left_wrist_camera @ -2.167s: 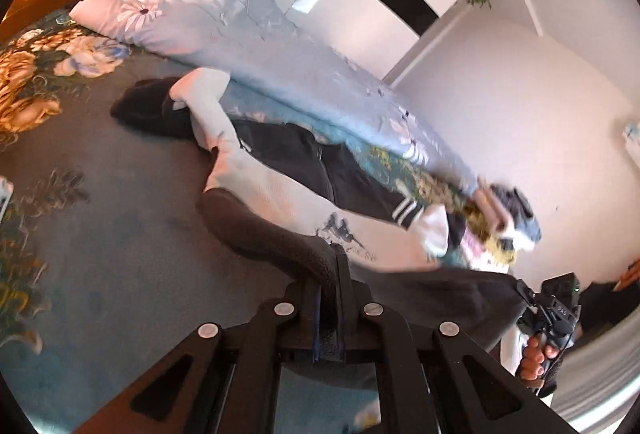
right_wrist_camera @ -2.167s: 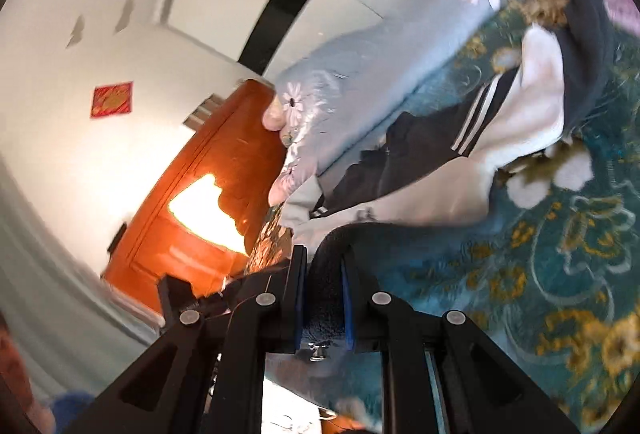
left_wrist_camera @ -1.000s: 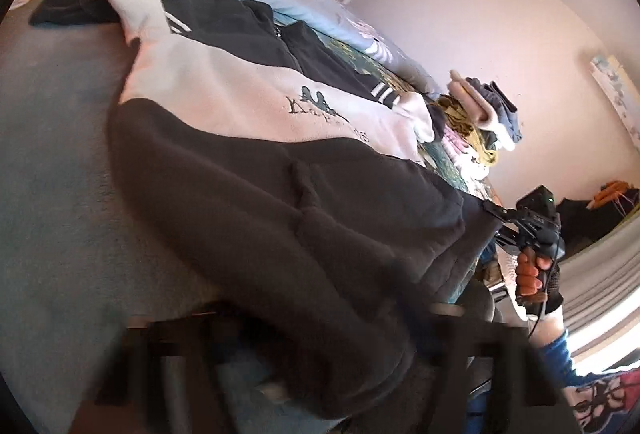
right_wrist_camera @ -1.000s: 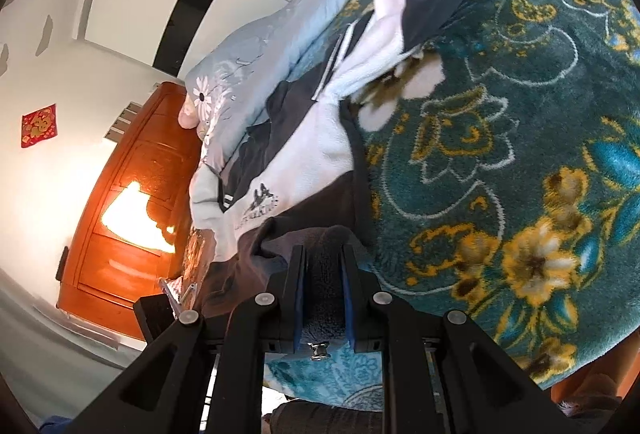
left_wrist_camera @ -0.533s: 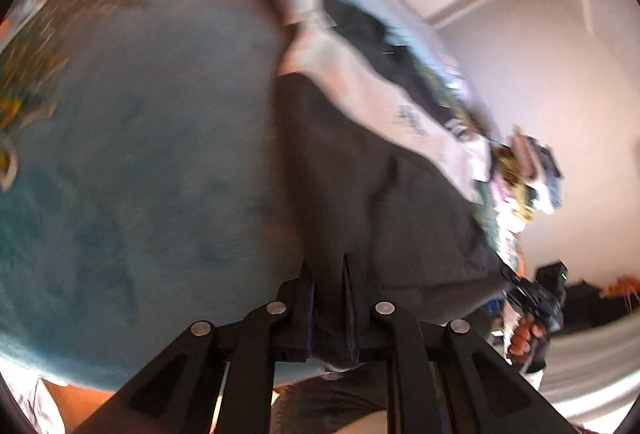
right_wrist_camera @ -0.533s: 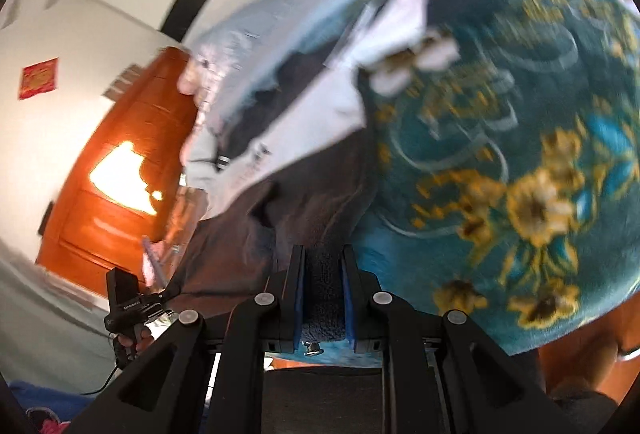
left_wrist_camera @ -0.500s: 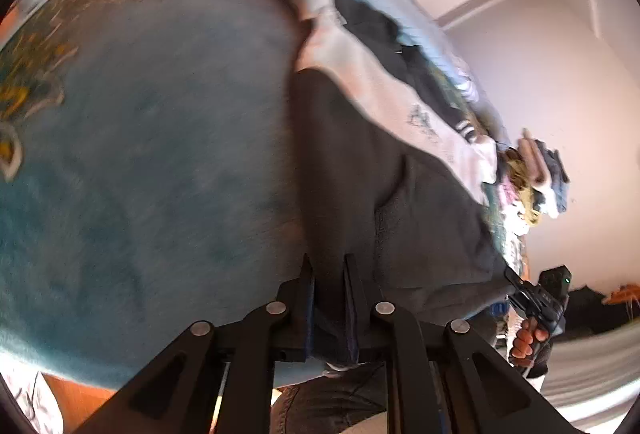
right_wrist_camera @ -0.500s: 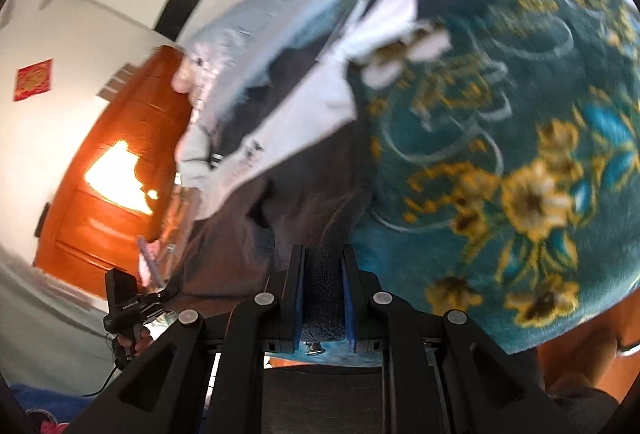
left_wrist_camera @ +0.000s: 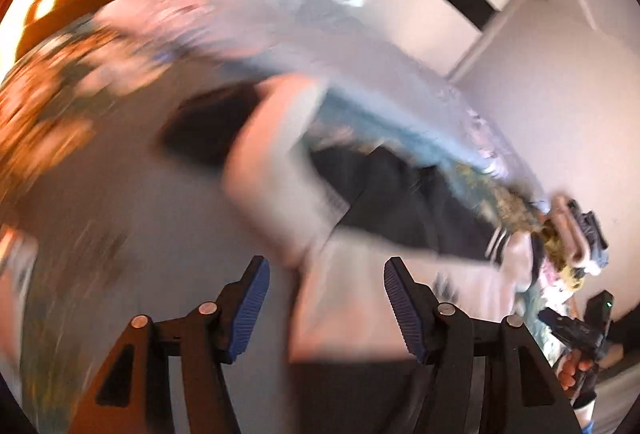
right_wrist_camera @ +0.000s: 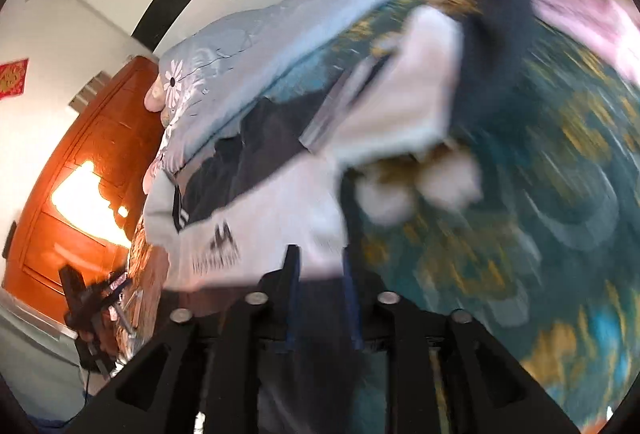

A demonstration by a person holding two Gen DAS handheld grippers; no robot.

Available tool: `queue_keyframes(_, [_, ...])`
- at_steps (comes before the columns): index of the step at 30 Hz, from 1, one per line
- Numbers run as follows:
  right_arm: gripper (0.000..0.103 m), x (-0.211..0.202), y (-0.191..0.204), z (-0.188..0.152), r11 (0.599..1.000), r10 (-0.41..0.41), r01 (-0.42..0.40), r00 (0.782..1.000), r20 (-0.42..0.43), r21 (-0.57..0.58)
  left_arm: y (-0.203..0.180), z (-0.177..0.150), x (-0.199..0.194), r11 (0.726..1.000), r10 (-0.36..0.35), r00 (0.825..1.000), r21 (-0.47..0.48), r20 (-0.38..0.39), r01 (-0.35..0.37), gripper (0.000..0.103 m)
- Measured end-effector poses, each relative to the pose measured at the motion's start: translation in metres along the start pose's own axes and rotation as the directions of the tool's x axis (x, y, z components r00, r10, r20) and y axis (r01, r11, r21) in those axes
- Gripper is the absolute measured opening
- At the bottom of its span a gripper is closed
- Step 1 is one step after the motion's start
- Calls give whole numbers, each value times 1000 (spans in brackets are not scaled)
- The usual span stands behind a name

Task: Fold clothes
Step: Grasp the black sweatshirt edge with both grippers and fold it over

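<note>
Dark hem of the sweatshirt (left_wrist_camera: 360, 314) lies released between the spread left gripper (left_wrist_camera: 325, 310); right gripper (right_wrist_camera: 318, 298) just parting, letting go.

Soft matt cloth hoodie (left_wrist_camera: 360, 298), plush blanket (right_wrist_camera: 540, 234), glossy wood headboard (right_wrist_camera: 80, 161), ribbed claw pads (left_wrist_camera: 250, 310)

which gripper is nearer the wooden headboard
Left. The left gripper is at the headboard end; the right gripper is at the opposite end, by the clothes pile. Both jaws have just been opening; the sweatshirt lies loose between them.
</note>
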State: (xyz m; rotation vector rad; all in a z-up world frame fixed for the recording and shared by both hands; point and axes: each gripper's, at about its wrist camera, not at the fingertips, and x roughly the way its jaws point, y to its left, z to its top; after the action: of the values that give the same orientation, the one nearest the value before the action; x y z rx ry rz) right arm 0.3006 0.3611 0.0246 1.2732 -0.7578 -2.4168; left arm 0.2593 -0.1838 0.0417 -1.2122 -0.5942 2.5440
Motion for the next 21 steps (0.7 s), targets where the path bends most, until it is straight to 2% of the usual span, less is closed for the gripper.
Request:
queue_keyframes(2, [34,23,18,28,998,-3,2,1000,-18,-59,-23,32,36,996,-45,999,72,-26,47,66])
queue_keyframes(4, [38,47,33,60,994,-12,8,999,-37,-112,-43,61,76,989,-51,996,133,-78,61,66])
queue_keyframes(5, [44,62,38,79,991,-15,8,999,-50,-136,-50,74,99,985,-51,993,157,-110,68,67])
queue_keyframes(7, [49,88,44,105,985,-35,21,996,-81,-169,-57,91,140,977,-29,983,203,-180,66,68])
queue_keyframes(8, [49,106,46,121,981,-58,36,992,-109,-192,-59,97,160,970,11,977,241,-215,42,68])
queue_keyframes(10, [49,133,48,140,969,-108,73,984,-139,-236,-57,103,189,943,127,965,329,-228,-47,68])
queue_keyframes(12, [54,163,50,156,956,-140,88,976,-168,-281,-53,105,208,917,171,955,394,-243,-63,68])
queue_keyframes(14, [62,184,49,166,945,-158,94,970,-185,-312,-44,107,219,917,167,950,396,-265,-51,70])
queue_keyframes(16, [62,206,49,176,931,-185,107,963,-196,-349,-34,105,229,928,143,942,373,-303,-21,74])
queue_keyframes(20, [63,244,48,187,902,-226,102,940,-257,-420,-27,90,241,911,142,918,412,-370,25,80])
queue_keyframes(21, [63,250,49,186,888,-245,107,933,-264,-447,-26,89,240,910,137,922,413,-361,26,80])
